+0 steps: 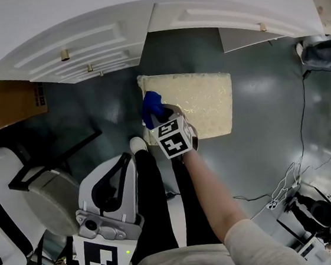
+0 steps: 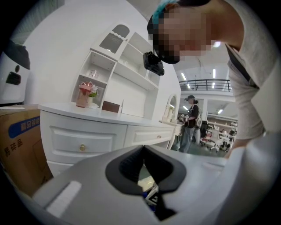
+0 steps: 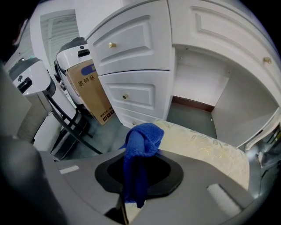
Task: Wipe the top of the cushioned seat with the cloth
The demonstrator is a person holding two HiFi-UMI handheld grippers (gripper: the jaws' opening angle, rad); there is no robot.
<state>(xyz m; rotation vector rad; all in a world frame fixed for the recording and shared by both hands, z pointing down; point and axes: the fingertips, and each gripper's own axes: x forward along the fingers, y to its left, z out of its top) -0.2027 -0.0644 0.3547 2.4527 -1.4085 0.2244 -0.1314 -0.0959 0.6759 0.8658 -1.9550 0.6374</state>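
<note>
Step in hand: I read this as the wiping itself. I have the blue cloth (image 1: 150, 105) at the left edge of the cushioned seat (image 1: 200, 101), and most of its top lies bare to the right.
Next move: I judge it calls for a level drag to the right across the cream top, with the bunched cloth pressed down so that it rubs and does not skim.
Right gripper (image 1: 155, 121): pointed steeply down and pinching the cloth between its pads. A wad bulges past the tips, and a tail hangs back through the dark pad opening.
Contact: the wad overlaps the seat's near left corner. I cannot tell whether it presses on the fabric.
Left gripper (image 2: 143, 154): jaws pressed together with nothing between them, held back near my body, well apart from the seat.
Seat: flat on the dark floor (image 1: 267, 141), just in front of the white dresser (image 1: 85, 49).
</note>
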